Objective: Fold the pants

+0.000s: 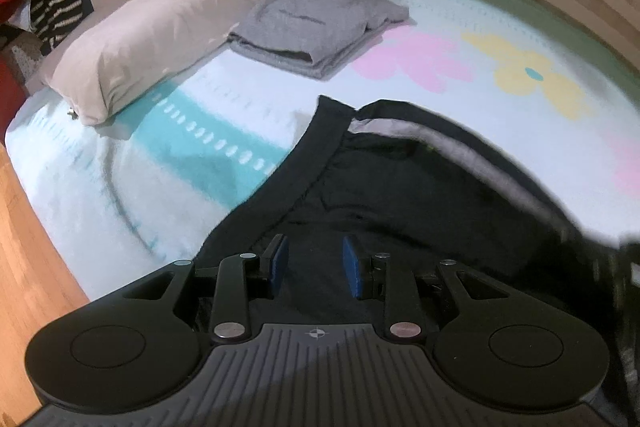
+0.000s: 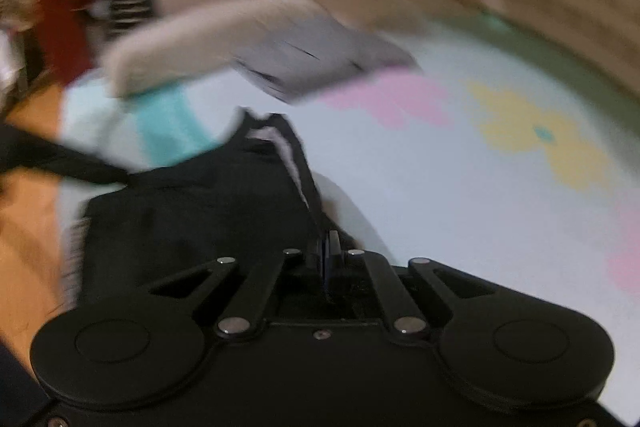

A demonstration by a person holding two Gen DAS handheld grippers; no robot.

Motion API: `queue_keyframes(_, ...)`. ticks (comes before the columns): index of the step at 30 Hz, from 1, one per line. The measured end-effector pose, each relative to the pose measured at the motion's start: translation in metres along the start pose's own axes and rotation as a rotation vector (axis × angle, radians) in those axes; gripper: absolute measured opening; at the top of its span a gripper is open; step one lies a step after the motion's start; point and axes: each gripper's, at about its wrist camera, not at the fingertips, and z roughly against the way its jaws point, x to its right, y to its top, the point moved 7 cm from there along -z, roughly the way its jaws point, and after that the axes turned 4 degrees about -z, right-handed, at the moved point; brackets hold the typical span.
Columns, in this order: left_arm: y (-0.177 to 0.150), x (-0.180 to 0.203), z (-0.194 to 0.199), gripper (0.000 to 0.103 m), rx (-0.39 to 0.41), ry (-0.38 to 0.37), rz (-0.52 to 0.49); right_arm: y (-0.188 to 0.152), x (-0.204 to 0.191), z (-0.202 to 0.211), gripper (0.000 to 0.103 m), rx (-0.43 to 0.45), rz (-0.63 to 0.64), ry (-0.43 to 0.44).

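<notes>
**Now: black pants under both grippers**

Ahead of both grippers spreads the bed (image 1: 440, 7); a pillow (image 1: 160, 39) and a folded grey cloth (image 1: 316, 23) lie far ahead. Black pants (image 1: 420, 195) sit directly below. The right gripper (image 2: 327, 251) is pressed together, pinching their edge. The left gripper (image 1: 315, 265) is partly spread over the fabric.

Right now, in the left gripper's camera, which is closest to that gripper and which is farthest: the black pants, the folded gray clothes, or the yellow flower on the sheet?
1. Black pants, right under the left gripper.
2. Folded gray clothes by the pillow, ahead and left, and the yellow flower, ahead and right: too close to call.
</notes>
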Motion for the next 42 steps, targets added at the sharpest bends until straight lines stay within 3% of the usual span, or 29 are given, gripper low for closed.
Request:
queue_keyframes(3, 0.003, -0.003, 0.009, 0.029, 0.035, -0.004, 0.005, -0.019, -0.047, 0.019, 0.006, 0.017, 0.116, 0.043)
queue_keyframes(8, 0.003, -0.011, 0.018, 0.029, 0.069, -0.043, 0.012, -0.066, -0.098, 0.011, 0.006, -0.055, 0.239, 0.097)
queue_keyframes(16, -0.006, -0.007, 0.017, 0.030, 0.071, -0.105, -0.073, -0.118, -0.119, -0.002, 0.006, -0.187, 0.251, 0.185)
queue_keyframes(21, -0.023, 0.012, -0.010, 0.030, -0.031, -0.110, -0.157, -0.123, -0.123, -0.008, 0.010, -0.222, 0.235, 0.207)
queue_keyframes(25, -0.045, 0.018, -0.046, 0.030, -0.168, -0.039, -0.208, -0.120, -0.125, -0.005, 0.017, -0.207, 0.220, 0.215)
queue_keyframes(27, -0.058, 0.014, -0.065, 0.030, -0.239, 0.009, -0.212, -0.116, -0.120, 0.001, 0.018, -0.195, 0.187, 0.213)
queue_keyframes(30, -0.068, 0.010, -0.077, 0.030, -0.272, 0.026, -0.198, -0.111, -0.105, 0.016, 0.024, -0.170, 0.123, 0.200)
queue_keyframes(33, -0.067, 0.011, -0.070, 0.029, -0.236, 0.057, -0.195, -0.109, -0.080, 0.036, 0.025, -0.138, 0.035, 0.157)
queue_keyframes(37, -0.066, 0.021, -0.044, 0.030, -0.147, 0.027, -0.144, -0.117, -0.029, 0.068, 0.025, -0.099, -0.140, 0.048)
queue_keyframes(42, -0.078, 0.061, -0.022, 0.030, -0.067, 0.007, -0.230, -0.144, 0.046, 0.112, 0.025, -0.067, -0.356, -0.153)
